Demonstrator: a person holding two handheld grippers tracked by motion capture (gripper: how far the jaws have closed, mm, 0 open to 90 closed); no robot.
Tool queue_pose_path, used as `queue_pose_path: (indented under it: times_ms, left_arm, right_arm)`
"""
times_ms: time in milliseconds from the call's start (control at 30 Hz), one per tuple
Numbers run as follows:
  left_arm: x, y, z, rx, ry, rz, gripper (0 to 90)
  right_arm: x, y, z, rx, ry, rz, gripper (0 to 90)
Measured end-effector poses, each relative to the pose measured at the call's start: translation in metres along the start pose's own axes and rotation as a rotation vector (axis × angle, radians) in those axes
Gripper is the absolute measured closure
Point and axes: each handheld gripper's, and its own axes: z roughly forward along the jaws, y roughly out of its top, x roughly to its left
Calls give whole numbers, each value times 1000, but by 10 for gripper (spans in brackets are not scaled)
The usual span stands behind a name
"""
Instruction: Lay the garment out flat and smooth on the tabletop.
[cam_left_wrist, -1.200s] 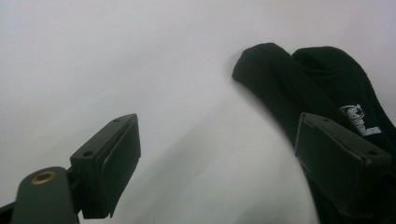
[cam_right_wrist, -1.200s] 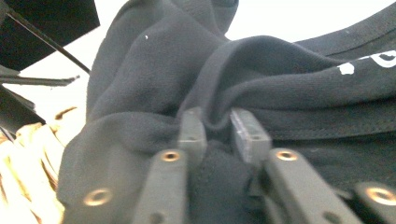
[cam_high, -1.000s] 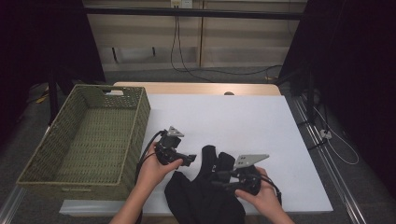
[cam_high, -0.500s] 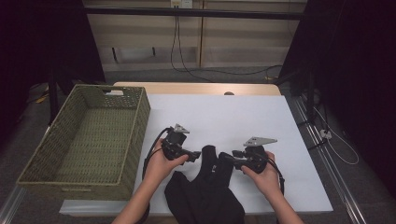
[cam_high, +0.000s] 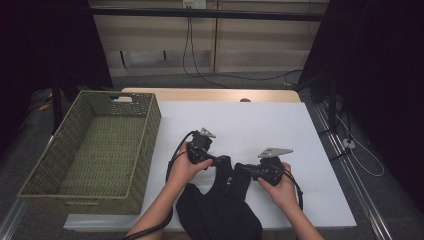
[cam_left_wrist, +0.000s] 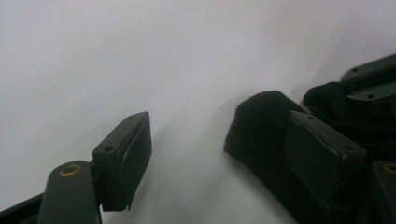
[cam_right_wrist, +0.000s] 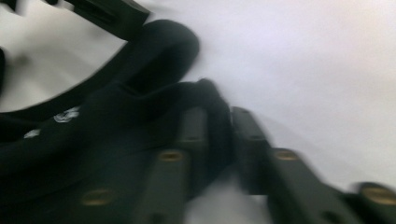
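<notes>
The black garment (cam_high: 220, 205) lay at the lower centre of the high view, on the white table (cam_high: 280, 125). The right gripper (cam_high: 248, 170) had just closed and pinched one shoulder strap (cam_right_wrist: 205, 100), probably to lift that side. The left gripper (cam_high: 220, 161), its jaws narrowing but not yet gripping, straddled the other strap (cam_left_wrist: 261, 121) to match; the wicker basket (cam_high: 45, 175) waited at left.

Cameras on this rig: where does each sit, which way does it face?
High view: fixed above the person's side, looking forward and down on the white table and wicker basket; forearms, both hands show.
Left gripper view: rides the left claw, looking along its open jaws at a black garment strap.
Right gripper view: rides the right claw, its jaws pinching garment fabric.
Shared: the garment and white tabletop appear in all three.
</notes>
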Motion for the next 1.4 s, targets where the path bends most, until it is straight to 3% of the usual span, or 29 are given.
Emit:
queue_pose_path:
  times_ms: [200,267,300,333,433,467,533,633,667,700,733,767,800,833,867,900,933,967,1000,1200,1400]
  left_arm:
    - [-4,0,10,22,-5,52,370]
    - [-5,1,10,27,-8,46,400]
    - [-6,1,9,42,-23,49,450]
    - [-11,2,9,56,-10,85,539]
    - [-15,2,8,74,-34,84,704]
    - [-16,2,8,86,-58,71,745]
    - [-18,3,7,101,-59,67,812]
    - [-17,6,3,106,-36,85,831]
    - [-10,10,-8,60,-25,60,835]
    - [-10,10,-8,60,-25,60,837]
    - [-3,16,-23,21,9,42,838]
    - [-3,16,-23,21,9,42,839]
    - [4,23,-39,-13,38,32,839]
    - [4,23,-39,-13,38,32,839]
    - [9,31,-54,-51,59,24,839]
    - [9,31,-54,-51,59,24,839]
    - [13,39,-68,-88,72,21,839]
    - [13,39,-68,-88,72,21,839]
    - [14,47,-78,-121,81,14,839]
    - [12,68,-95,-163,101,45,838]
    - [18,82,-102,-186,118,25,839]
  right_arm:
    - [-1,-4,-2,-13,22,51,847]
    - [-2,-4,-2,-15,23,59,848]
    - [-2,-4,-3,-16,24,61,850]
    - [-4,-5,-6,-30,18,73,851]
    - [-7,-3,-11,-54,16,98,852]
    - [-11,0,-18,-85,1,108,853]
    - [-15,5,-26,-105,-8,122,853]
    - [-18,10,-34,-121,-24,125,853]
    - [-22,17,-45,-138,-40,122,854]
    - [-22,17,-45,-138,-40,122,854]
    - [-25,26,-57,-158,-66,114,854]
    - [-25,26,-57,-158,-66,114,854]
    - [-28,35,-68,-170,-83,104,854]
    - [-28,35,-68,-170,-83,104,854]
    - [-32,44,-79,-186,-102,106,854]
    - [-32,44,-79,-186,-102,106,854]
    - [-36,53,-89,-205,-131,105,855]
    - [-36,53,-89,-205,-131,105,855]
    - [-39,62,-98,-224,-152,100,855]
    - [-42,88,-111,-261,-195,75,856]
    - [-44,106,-113,-278,-231,68,858]
